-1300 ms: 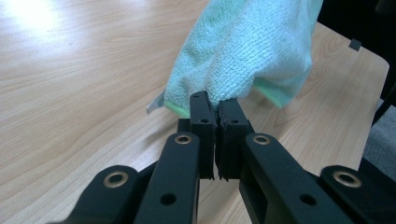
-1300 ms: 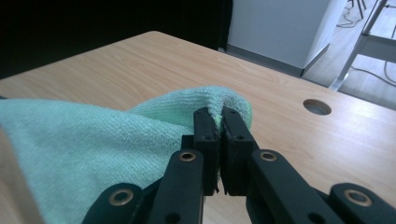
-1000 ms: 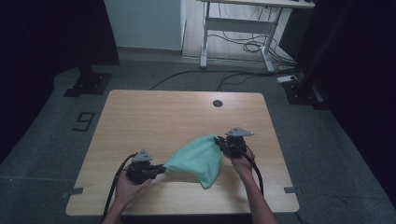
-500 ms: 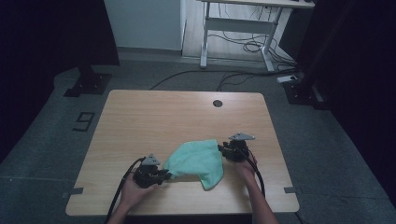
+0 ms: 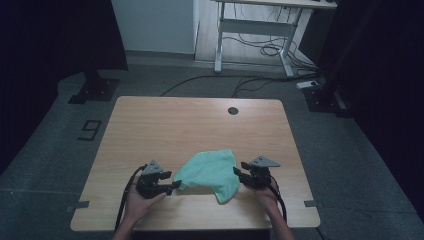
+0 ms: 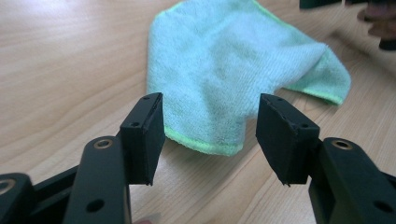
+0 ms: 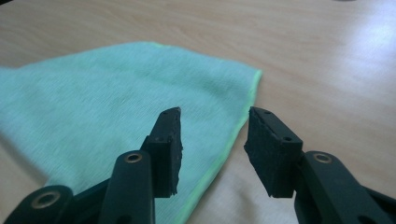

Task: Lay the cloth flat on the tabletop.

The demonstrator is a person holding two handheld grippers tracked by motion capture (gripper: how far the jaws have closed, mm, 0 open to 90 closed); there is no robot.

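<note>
Green cloth point(image 5: 210, 173): one item, microfibre with a brighter hem, lying loosely folded on the wooden table point(image 5: 200, 120), low centre of the high view, near the table's front edge.

High view. My left gripper point(image 5: 172, 187) sits at the cloth's lower-left corner, my right gripper point(image 5: 237, 173) at its right edge. I judge both are parked at opposite ends because the cloth has just been laid down from a two-handed carry. Both sets of jaws have just been opening; nothing is gripped.

Left gripper view. The cloth point(image 6: 224, 74) fills the upper middle of the frame, and its folded corner droops toward the gap in my left gripper point(image 6: 210, 135). The jaws stand wide apart, pads clear of the fabric, the corner lying ahead of them rather than pinched.

Right gripper view. The cloth point(image 7: 112, 102) spreads flat across the left and centre. Its hem runs down between the jaws of my right gripper point(image 7: 212, 149), which are parted about halfway and holding nothing. The fabric rests on the table beneath the jaws.
</note>
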